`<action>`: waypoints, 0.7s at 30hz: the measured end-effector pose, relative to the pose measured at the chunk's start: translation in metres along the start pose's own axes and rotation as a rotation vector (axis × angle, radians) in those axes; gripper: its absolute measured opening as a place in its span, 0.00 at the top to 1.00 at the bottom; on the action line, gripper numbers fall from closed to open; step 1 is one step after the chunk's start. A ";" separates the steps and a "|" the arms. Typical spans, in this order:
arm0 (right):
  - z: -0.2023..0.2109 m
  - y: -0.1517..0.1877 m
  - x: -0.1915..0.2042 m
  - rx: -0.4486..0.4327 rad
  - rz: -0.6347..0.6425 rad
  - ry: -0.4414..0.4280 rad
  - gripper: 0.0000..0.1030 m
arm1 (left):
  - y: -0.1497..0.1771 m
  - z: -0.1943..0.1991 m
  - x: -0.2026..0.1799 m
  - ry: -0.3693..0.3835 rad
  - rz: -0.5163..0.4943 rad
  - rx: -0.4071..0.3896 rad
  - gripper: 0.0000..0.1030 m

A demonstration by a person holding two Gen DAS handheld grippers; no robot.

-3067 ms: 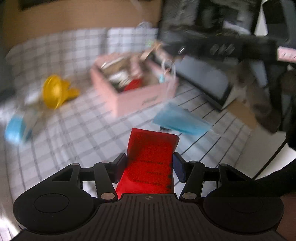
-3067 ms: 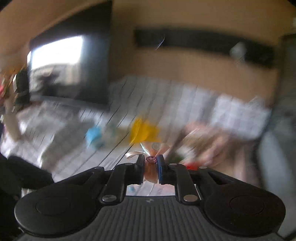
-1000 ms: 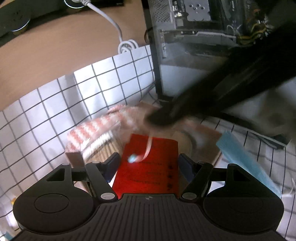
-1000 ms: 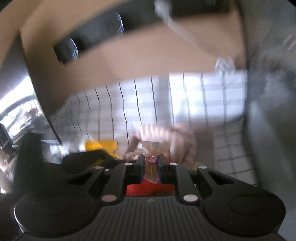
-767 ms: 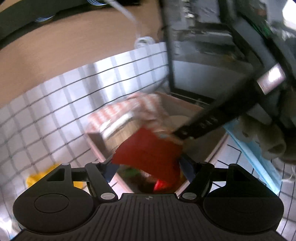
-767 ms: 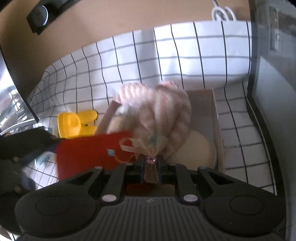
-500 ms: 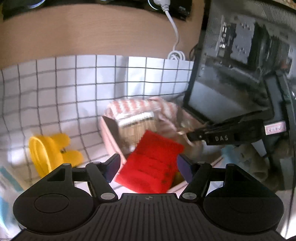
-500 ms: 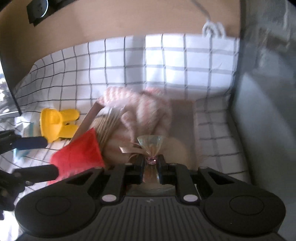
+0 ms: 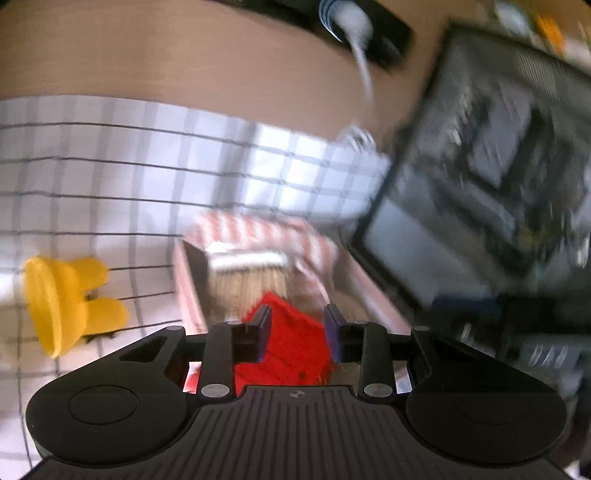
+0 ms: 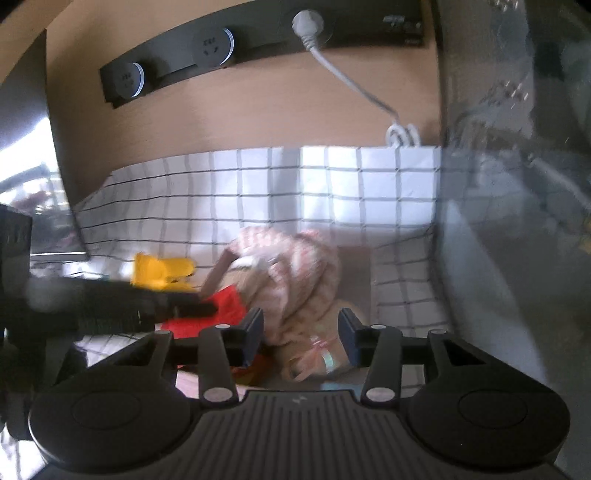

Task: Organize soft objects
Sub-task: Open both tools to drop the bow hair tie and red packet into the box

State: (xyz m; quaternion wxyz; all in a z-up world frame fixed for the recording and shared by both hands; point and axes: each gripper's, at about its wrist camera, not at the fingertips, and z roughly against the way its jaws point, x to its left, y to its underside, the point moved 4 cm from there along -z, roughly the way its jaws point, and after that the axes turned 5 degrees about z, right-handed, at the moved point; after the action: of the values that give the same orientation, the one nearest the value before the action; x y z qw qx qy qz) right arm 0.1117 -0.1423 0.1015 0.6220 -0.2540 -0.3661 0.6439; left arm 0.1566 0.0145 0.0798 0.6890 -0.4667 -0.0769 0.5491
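Lying between parted jaws of left gripper [image 9: 297,328], red pouch [image 9: 291,350].

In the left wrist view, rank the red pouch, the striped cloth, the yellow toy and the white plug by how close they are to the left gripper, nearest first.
From the left gripper:
1. Red pouch, seen between the open fingers, in the pink box.
2. Striped cloth, farther back in the box.
3. Yellow toy, out on the left on the checked cloth; close to the striped cloth, so this order is uncertain.
4. White plug, up on the wall.

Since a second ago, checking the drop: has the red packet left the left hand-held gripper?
Yes. The red packet dropped from the left hand-held gripper into the pink box.
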 end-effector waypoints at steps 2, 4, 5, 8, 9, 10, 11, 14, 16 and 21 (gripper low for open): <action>-0.004 0.002 0.004 0.013 -0.020 -0.045 0.57 | 0.002 0.019 0.010 -0.017 0.054 -0.022 0.66; -0.015 0.003 0.010 0.023 -0.043 -0.080 0.57 | 0.010 0.038 0.019 -0.038 0.088 -0.024 0.66; -0.023 0.003 0.014 0.027 -0.057 -0.098 0.57 | 0.017 0.048 0.022 -0.049 0.103 -0.018 0.66; -0.055 0.003 0.020 0.053 -0.108 -0.140 0.57 | 0.038 0.073 0.031 -0.076 0.143 0.010 0.66; -0.066 0.004 0.022 0.070 -0.120 -0.150 0.57 | 0.044 0.079 0.034 -0.084 0.155 0.018 0.66; -0.079 0.006 0.023 0.093 -0.135 -0.161 0.58 | 0.050 0.085 0.037 -0.092 0.168 0.026 0.66; -0.087 0.008 0.025 0.108 -0.148 -0.180 0.64 | 0.056 0.092 0.039 -0.100 0.183 0.031 0.66; -0.088 0.005 0.029 0.113 -0.174 -0.266 0.99 | 0.072 0.109 0.047 -0.115 0.221 0.035 0.66; -0.075 -0.003 0.033 0.084 -0.144 -0.285 1.00 | 0.081 0.116 0.052 -0.120 0.245 0.040 0.66; -0.044 -0.026 0.023 -0.023 -0.026 -0.124 1.00 | 0.098 0.122 0.058 -0.123 0.297 0.039 0.66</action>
State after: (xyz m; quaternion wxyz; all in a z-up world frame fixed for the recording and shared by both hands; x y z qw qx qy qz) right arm 0.1599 -0.1137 0.0990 0.6036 -0.2159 -0.4144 0.6460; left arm 0.0364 0.1270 0.0527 0.6033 -0.4249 -0.0384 0.6738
